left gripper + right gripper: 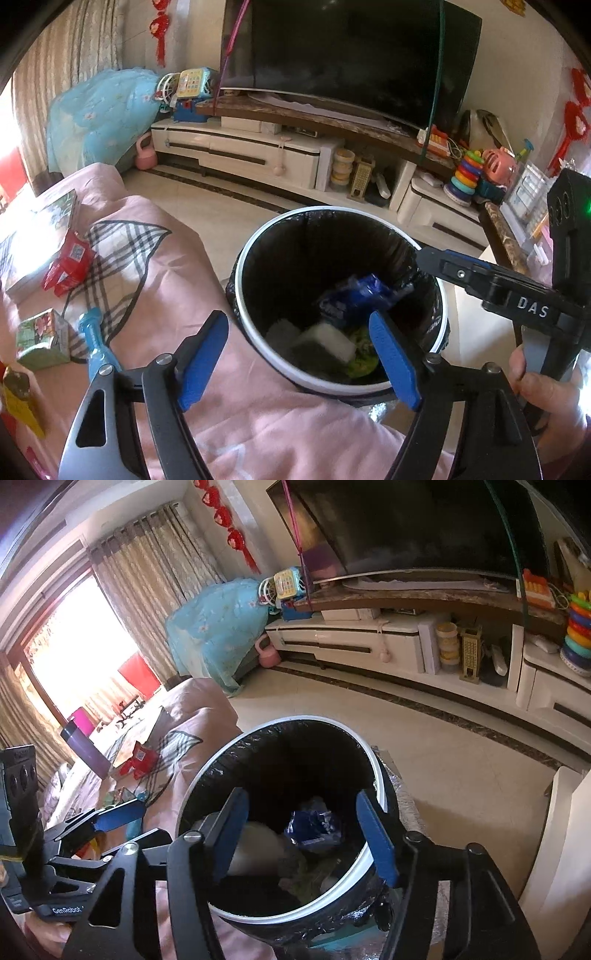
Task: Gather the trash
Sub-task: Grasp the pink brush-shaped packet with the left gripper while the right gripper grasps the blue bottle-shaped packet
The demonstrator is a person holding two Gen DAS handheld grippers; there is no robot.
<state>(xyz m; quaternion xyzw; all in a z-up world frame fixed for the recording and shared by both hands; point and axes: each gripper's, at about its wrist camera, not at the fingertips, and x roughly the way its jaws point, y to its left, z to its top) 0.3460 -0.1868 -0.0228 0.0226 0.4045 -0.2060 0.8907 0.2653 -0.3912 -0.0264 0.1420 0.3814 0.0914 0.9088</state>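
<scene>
A white trash bin (243, 317) with a black liner stands beside the pink-covered sofa (177, 288); it also shows in the right wrist view (380, 775). Inside lie a blue wrapper (354, 299), white pieces and green scraps; the wrapper shows again in the right wrist view (314, 825). My left gripper (299, 354) is open and empty over the bin's near rim. My right gripper (301, 834) is open and empty above the bin mouth. On the sofa lie a red packet (70, 264), a green carton (42, 339) and a yellow wrapper (20, 402).
A book (40, 236) and a blue-handled tool (94, 341) lie on the sofa. A TV (347, 55) stands on a white cabinet (240, 151) with toys across the tiled floor (221, 214). A marble-topped table edge (502, 236) is at the right.
</scene>
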